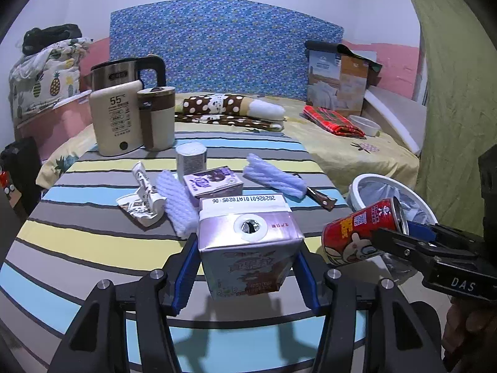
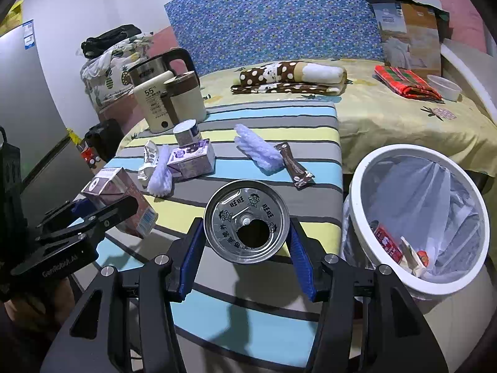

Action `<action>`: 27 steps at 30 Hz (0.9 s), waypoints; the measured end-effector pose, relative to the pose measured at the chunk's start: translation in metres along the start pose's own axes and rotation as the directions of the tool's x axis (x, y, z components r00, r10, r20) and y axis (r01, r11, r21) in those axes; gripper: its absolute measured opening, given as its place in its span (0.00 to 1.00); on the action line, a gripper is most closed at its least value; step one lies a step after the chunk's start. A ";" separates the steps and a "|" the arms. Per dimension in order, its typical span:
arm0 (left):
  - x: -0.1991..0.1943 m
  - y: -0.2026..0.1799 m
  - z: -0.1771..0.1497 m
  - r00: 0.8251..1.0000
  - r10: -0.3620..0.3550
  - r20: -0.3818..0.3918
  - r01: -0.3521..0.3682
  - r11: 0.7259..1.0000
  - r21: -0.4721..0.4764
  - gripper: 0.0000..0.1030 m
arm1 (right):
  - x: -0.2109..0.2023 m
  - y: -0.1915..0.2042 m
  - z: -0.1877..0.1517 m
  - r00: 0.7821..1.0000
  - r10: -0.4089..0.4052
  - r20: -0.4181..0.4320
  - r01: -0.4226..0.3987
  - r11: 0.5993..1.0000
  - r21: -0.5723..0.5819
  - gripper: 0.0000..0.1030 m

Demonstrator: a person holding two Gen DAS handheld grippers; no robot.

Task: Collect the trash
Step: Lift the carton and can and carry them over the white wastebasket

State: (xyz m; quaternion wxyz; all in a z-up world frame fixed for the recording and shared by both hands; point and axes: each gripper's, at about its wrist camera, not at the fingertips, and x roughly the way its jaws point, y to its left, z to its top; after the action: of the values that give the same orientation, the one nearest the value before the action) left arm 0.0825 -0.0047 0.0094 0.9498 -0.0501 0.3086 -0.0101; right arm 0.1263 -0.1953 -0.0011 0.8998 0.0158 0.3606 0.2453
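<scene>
Holding one item each, both hand-held grippers are loaded. The left hand-held gripper (image 1: 248, 267) is clamped on the sides of a purple drink carton (image 1: 250, 245), raised above the striped surface (image 1: 77, 239). The right hand-held gripper (image 2: 247, 242) is clamped on a red can (image 1: 360, 233), gripped across its body with the opened top facing the right wrist camera.

Risks, nearest first:
- Carton: thin walls may buckle under the pads, and the open spout hole could release leftover liquid if the carton tips. Whether any liquid remains cannot be determined.
- Can: the round, smooth wall may roll or slip between the flat pads when it is tilted for release. The pour opening is uncovered, so residue could drip onto the surface.
- Release point: the white bin (image 2: 366, 186) stands just beside the surface on the right. A release short of the rim would drop the item on the floor.
- Both hand-held grippers approaching the bin together could collide.

Containers:
- The bin holds a clear liner and, at the bottom, a red wrapper and some pale scraps; most of its volume is free.
- A second small carton (image 2: 192, 160), a silver tin (image 2: 186, 132), two foam nets, a crumpled wrapper and a brown sachet (image 2: 295, 168) remain on the surface.
- A cream kettle (image 2: 161, 105) stands at the far edge.
</scene>
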 end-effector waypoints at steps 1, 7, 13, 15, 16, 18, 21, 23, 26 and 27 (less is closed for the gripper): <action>0.000 -0.001 0.000 1.000 -0.003 0.000 0.003 1.000 0.003 0.55 | 0.000 0.001 0.000 1.000 -0.002 0.002 0.002 1.000 0.001 0.53; -0.001 -0.012 0.004 1.000 -0.027 0.002 0.027 0.999 0.022 0.55 | -0.007 -0.005 -0.002 1.000 -0.006 0.019 0.006 1.000 0.014 0.53; 0.002 -0.022 0.006 0.999 -0.051 -0.006 0.051 0.998 0.038 0.55 | -0.011 -0.011 -0.003 0.999 -0.016 0.028 0.015 0.999 0.031 0.53; 0.004 -0.026 0.007 0.998 -0.058 -0.009 0.059 0.997 0.044 0.55 | -0.012 -0.014 -0.004 0.999 -0.020 0.031 0.019 0.999 0.037 0.53; 0.006 -0.027 0.008 0.998 -0.062 -0.011 0.063 0.997 0.046 0.55 | -0.013 -0.015 -0.004 0.999 -0.022 0.032 0.021 0.999 0.041 0.53; 0.008 -0.030 0.009 0.997 -0.070 -0.014 0.071 0.996 0.050 0.55 | -0.014 -0.018 -0.004 0.999 -0.027 0.036 0.025 0.998 0.049 0.53; 0.012 -0.037 0.013 0.996 -0.083 -0.013 0.083 0.995 0.060 0.55 | -0.018 -0.025 -0.004 0.998 -0.036 0.042 0.033 0.998 0.059 0.53; 0.014 -0.043 0.017 0.995 -0.096 -0.012 0.096 0.993 0.068 0.55 | -0.021 -0.029 -0.004 0.998 -0.045 0.047 0.042 0.997 0.066 0.53; 0.020 -0.054 0.021 0.993 -0.116 -0.013 0.117 0.990 0.080 0.55 | -0.026 -0.037 -0.003 0.996 -0.066 0.058 0.061 0.995 0.083 0.53; 0.022 -0.058 0.023 0.992 -0.127 -0.014 0.127 0.988 0.085 0.55 | -0.028 -0.042 -0.002 0.995 -0.075 0.062 0.070 0.993 0.091 0.53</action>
State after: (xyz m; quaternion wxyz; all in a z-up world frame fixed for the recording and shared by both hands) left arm 0.1144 -0.0616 0.0208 0.9472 -0.0286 0.3082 -0.0841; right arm 0.1255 -0.2448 0.0066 0.9179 0.0504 0.3416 0.1957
